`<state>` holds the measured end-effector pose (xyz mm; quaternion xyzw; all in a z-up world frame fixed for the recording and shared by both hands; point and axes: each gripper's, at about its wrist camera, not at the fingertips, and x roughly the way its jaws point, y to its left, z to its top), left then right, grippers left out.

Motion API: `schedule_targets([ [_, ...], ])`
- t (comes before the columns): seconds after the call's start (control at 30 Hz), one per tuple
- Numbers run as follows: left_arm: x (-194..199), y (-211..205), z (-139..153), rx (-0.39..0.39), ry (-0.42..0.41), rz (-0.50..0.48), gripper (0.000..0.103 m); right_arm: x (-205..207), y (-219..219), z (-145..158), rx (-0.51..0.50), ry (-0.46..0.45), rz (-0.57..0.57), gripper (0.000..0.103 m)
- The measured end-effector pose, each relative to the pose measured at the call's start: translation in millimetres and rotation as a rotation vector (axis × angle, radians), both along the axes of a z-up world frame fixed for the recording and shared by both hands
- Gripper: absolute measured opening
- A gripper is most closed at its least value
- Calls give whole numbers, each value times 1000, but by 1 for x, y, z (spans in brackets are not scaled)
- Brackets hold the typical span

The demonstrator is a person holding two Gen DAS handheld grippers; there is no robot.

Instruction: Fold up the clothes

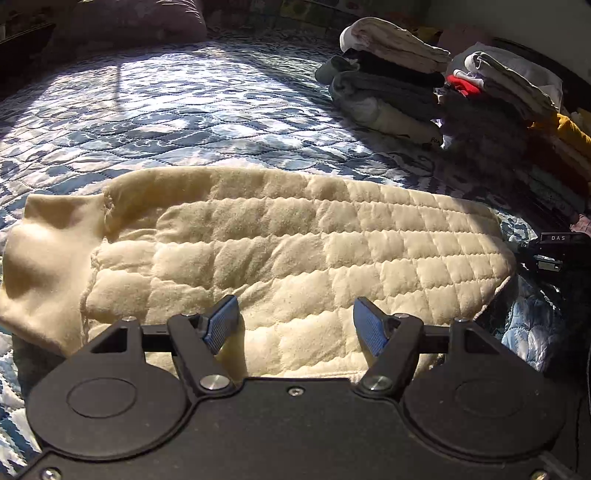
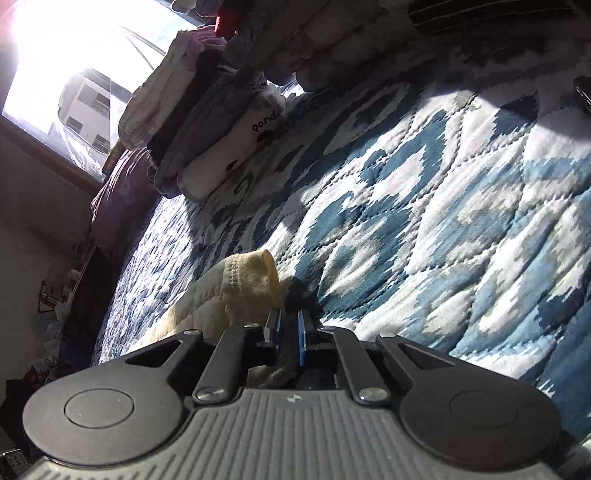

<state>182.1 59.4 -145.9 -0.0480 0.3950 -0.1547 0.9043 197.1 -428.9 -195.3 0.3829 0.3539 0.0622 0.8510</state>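
A cream quilted garment [image 1: 280, 254] lies folded flat on the blue patterned bedspread [image 1: 177, 99], a plain sleeve part at its left end. My left gripper [image 1: 295, 317] hovers over its near edge, open, blue pads [image 1: 369, 326] wide apart with nothing between them. In the right wrist view my right gripper [image 2: 288, 326] is tilted sideways and shut on a corner of the same cream garment [image 2: 240, 291], which bunches up to the left of the fingers. The right gripper's body shows dark at the garment's right end [image 1: 554, 254] in the left wrist view.
Two stacks of folded clothes [image 1: 391, 74] stand at the bed's far right, also seen as folded clothes [image 2: 207, 122] with a "panda" print. A purple pillow [image 1: 122, 18] lies at the head. A bright window [image 2: 74, 66] is behind. Bedspread [image 2: 443, 221] stretches to the right.
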Motion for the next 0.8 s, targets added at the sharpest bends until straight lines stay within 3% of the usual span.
schedule_targets([
  [0.07, -3, -1, 0, 5, -23, -1, 68, 3, -3, 3, 20, -14, 9, 12],
  [0.13, -13, -1, 11, -23, -83, -18, 68, 4, -8, 4, 74, -49, -4, 29],
  [0.2, -14, 1, 17, -53, -145, -25, 68, 9, -5, 5, 79, -83, 5, 37],
  [0.27, -5, 1, 18, -54, -180, -22, 68, 23, 10, 6, -15, -75, 44, 37],
  [0.3, 1, 2, 17, -50, -189, -13, 68, 30, 20, 8, -88, -74, 61, 32],
  [0.37, 16, 8, 14, -60, -192, 36, 68, 43, 40, 13, -236, -79, 93, 28],
  [0.43, 32, 22, 6, -77, -179, 109, 67, 55, 50, 16, -307, -74, 106, 28],
  [0.47, 40, 29, 0, -74, -156, 143, 63, 59, 52, 16, -322, -72, 109, 28],
  [0.5, 48, 36, -7, -81, -128, 175, 49, 62, 53, 15, -343, -76, 117, 26],
  [0.63, 58, 64, -10, -240, -58, 265, 33, 62, 55, 16, -387, -89, 140, 26],
  [0.7, 48, 74, 8, -278, -95, 290, 37, 58, 51, 20, -367, -78, 119, 26],
  [0.73, 40, 81, 17, -281, -138, 317, 48, 54, 51, 24, -373, -81, 109, 28],
  [0.8, 37, 93, 21, -295, -144, 333, 48, 45, 52, 32, -394, -94, 91, 32],
])
